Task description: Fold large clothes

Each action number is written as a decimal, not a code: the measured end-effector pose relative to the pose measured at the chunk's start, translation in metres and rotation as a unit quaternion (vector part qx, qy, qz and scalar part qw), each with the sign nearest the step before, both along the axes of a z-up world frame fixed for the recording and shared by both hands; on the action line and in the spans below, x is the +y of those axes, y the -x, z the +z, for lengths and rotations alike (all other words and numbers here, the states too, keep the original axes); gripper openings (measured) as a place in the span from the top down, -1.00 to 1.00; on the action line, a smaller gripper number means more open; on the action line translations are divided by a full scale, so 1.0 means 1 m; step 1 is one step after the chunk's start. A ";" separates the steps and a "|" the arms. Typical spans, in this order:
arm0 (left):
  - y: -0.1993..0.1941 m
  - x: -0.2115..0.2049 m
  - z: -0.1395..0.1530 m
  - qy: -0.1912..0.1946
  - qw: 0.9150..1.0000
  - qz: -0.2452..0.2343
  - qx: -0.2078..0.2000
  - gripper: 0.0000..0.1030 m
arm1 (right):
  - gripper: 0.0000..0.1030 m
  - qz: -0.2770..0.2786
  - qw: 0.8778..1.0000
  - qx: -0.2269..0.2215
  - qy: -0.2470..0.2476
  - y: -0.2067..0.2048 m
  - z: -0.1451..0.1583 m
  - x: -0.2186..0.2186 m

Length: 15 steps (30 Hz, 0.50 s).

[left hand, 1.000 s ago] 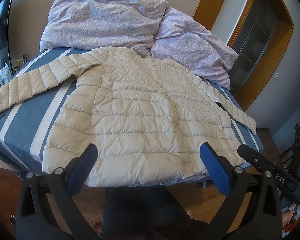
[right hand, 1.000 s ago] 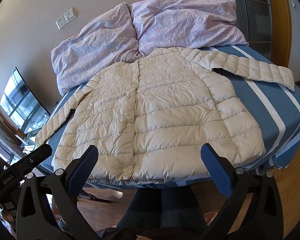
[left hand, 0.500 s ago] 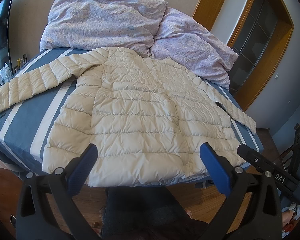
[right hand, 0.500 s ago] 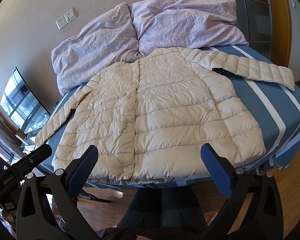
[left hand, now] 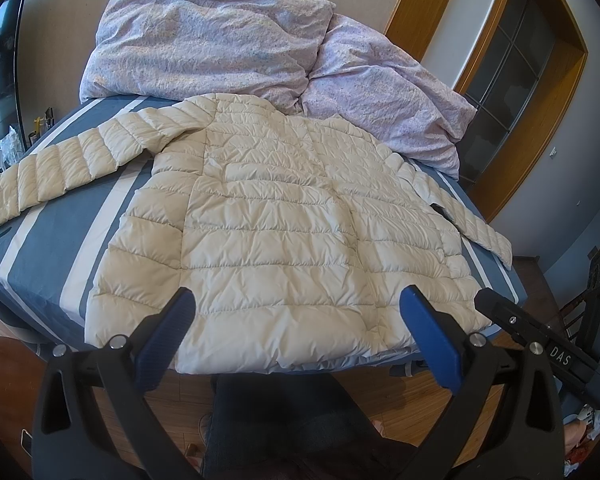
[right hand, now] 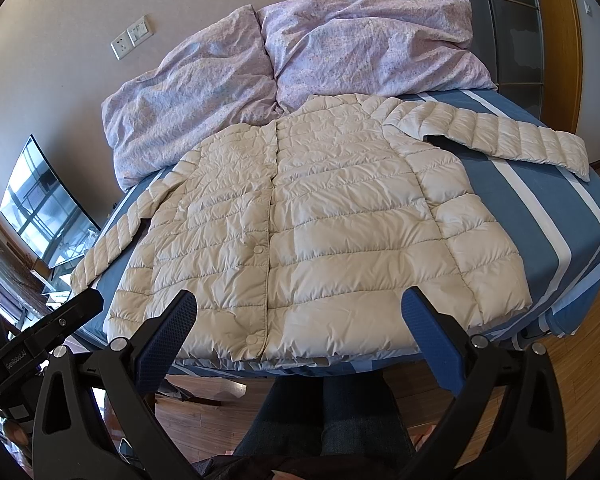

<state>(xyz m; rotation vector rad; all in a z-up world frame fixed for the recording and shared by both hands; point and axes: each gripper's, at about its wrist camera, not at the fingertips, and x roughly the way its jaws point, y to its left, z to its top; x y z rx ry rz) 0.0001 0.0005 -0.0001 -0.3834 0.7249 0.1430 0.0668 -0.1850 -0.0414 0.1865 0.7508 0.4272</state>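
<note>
A cream quilted puffer jacket (left hand: 284, 216) (right hand: 320, 216) lies flat and buttoned on the blue striped bed (left hand: 52, 240) (right hand: 540, 216), both sleeves spread out to the sides, hem at the near edge. My left gripper (left hand: 298, 316) hovers open just short of the hem, holding nothing. In the right wrist view my right gripper (right hand: 298, 316) is likewise open and empty, above the hem near the lower snap buttons. Each gripper's body shows at the edge of the other's view.
A crumpled lilac duvet (left hand: 228, 40) (right hand: 300, 52) is heaped at the head of the bed against the wall. A person's dark-trousered legs (right hand: 324, 420) stand at the foot on wooden floor. A wood-framed door (left hand: 520, 80) is to the right, a window (right hand: 40, 204) to the left.
</note>
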 end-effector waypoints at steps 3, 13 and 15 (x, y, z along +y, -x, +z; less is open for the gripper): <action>0.000 0.000 0.000 0.000 1.000 0.000 0.000 -0.96 | -0.97 0.000 1.000 0.000 0.000 0.000 0.000 0.000; 0.000 0.000 0.000 0.000 1.000 0.000 0.000 -0.96 | -0.97 0.000 1.000 0.000 0.000 -0.001 -0.001 -0.001; 0.000 0.000 0.000 0.000 1.000 0.000 0.000 -0.96 | -0.97 0.000 1.000 0.001 -0.001 -0.001 -0.001 0.000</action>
